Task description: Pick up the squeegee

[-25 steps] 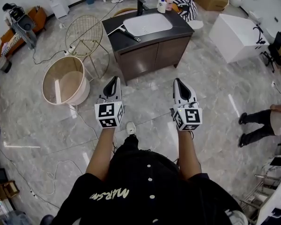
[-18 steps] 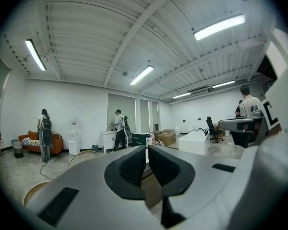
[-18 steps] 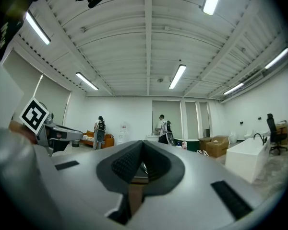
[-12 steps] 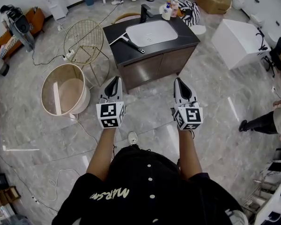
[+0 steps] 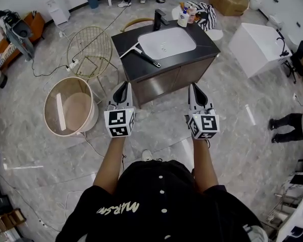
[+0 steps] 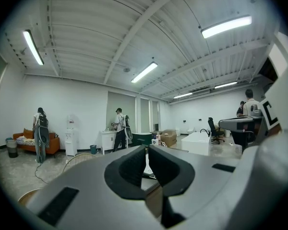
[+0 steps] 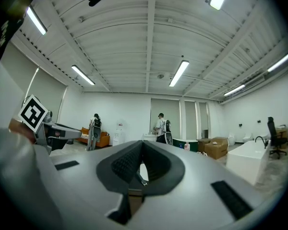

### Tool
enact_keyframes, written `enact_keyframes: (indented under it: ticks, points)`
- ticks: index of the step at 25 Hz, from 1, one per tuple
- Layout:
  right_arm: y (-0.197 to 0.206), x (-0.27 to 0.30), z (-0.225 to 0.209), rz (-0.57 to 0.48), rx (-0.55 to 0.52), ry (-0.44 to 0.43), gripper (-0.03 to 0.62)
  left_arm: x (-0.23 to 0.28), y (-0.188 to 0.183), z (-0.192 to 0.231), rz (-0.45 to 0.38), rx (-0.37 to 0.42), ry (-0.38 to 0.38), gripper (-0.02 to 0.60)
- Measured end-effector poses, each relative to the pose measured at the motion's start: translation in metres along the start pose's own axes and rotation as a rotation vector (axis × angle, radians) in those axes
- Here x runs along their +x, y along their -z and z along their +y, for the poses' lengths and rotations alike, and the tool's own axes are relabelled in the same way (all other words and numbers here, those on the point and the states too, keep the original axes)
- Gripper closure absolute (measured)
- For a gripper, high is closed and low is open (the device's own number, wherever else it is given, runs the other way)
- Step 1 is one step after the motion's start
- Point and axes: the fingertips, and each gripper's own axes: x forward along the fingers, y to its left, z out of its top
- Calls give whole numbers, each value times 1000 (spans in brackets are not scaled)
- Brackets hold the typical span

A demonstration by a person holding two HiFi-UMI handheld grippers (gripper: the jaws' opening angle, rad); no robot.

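The squeegee (image 5: 143, 55), with a pale blade and a black handle, lies on the black countertop (image 5: 129, 64) left of the white sink (image 5: 166, 39). Both grippers are held level in front of the person, short of the vanity's front edge. My left gripper (image 5: 123, 87) (image 6: 147, 150) has its pads together with nothing between them, and it points toward the counter's left end. My right gripper (image 5: 194, 88) (image 7: 142, 145) is shut and empty, in line with the counter's right part. Neither one touches the squeegee.
A faucet (image 5: 160, 18) and bottles (image 5: 184, 16) stand at the back of the vanity. A gold wire chair (image 5: 93, 47) and a round beige tub (image 5: 70, 105) stand to the left, with cables on the floor. A white box (image 5: 257, 42) and a person's legs (image 5: 288, 125) are at the right.
The person has walked forward, so the vanity with the squeegee is nearer to both grippers. Both grippers kept their pose, level and shut.
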Motion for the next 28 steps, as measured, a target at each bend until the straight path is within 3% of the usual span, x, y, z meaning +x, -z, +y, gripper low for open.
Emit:
enact_keyframes:
  ticks: [14,28]
  points:
    - [23,69,-11,43,-5,19,597,62,7,37,15,-7,10,558]
    - [31,196,-42,26,-1,-42,597,170,0,77,15,-4,-26,557]
